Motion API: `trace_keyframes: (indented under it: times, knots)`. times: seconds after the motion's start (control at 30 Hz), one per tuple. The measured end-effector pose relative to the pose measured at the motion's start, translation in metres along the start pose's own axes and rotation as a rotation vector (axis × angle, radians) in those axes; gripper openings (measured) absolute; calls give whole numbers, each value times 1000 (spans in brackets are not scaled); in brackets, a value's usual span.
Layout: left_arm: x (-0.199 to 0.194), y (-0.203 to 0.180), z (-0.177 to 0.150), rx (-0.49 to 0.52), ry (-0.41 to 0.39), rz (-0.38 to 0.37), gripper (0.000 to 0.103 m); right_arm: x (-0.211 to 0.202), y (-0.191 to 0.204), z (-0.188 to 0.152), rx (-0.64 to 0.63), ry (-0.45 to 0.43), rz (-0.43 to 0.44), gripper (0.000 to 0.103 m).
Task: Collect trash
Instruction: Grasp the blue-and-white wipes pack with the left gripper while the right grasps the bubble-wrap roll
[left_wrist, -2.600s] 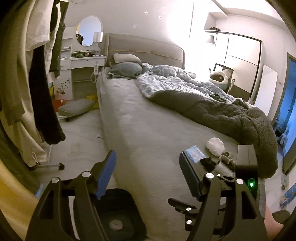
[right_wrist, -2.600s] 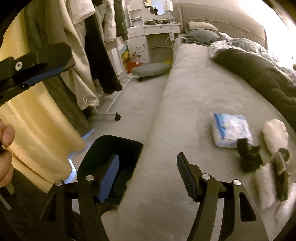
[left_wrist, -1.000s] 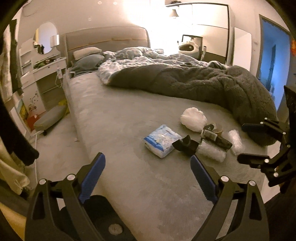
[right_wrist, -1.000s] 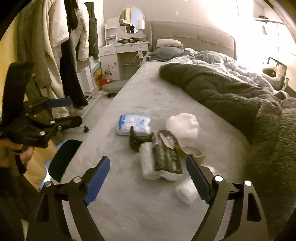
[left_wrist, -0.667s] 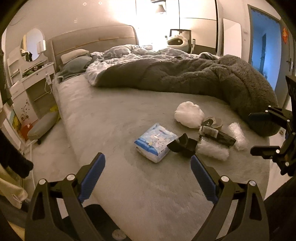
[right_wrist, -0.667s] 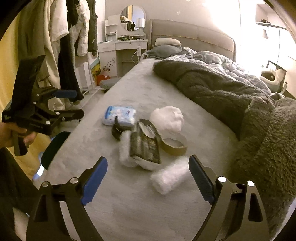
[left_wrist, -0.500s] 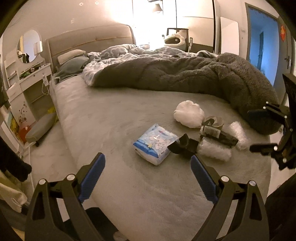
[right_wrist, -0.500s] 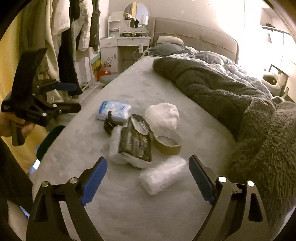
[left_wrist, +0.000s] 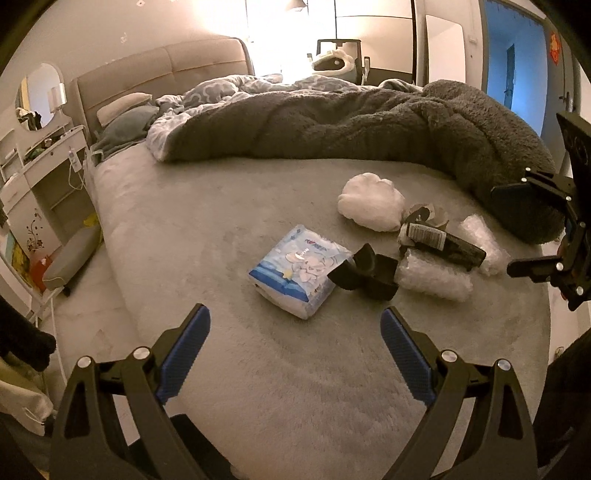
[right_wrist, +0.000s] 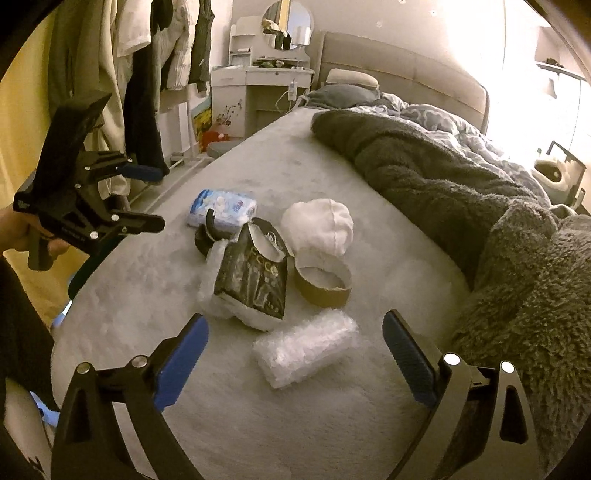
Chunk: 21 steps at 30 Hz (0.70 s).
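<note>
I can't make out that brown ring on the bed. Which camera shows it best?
The right wrist view: the cardboard tape roll lies near and unobstructed, its hollow centre plain. In the left wrist view it is mostly hidden behind the black packet.

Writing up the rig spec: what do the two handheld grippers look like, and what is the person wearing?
Both the left gripper and right gripper are matte black angular frames with cut-out triangular arms, silver screw heads at the pivots, and ribbed blue pads inside each finger. No cables show. The left one has a black pistol-style handle. A dark sleeve shows.
</note>
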<state>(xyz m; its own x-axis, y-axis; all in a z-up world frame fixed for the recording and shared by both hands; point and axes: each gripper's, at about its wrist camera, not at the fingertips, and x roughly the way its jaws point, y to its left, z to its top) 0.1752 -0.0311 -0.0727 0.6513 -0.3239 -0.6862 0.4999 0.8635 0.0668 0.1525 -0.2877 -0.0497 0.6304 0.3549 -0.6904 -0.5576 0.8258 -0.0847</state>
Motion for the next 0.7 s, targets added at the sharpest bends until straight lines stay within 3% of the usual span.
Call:
trace_keyframes:
  times: [0.4, 0.7]
  knots:
    - [31, 6, 6, -22, 31, 37, 95, 9, -4, -9, 20, 40, 23, 96]
    - [51, 6, 16, -48, 22, 31, 96, 17, -16, -18, 133, 42, 78, 96]
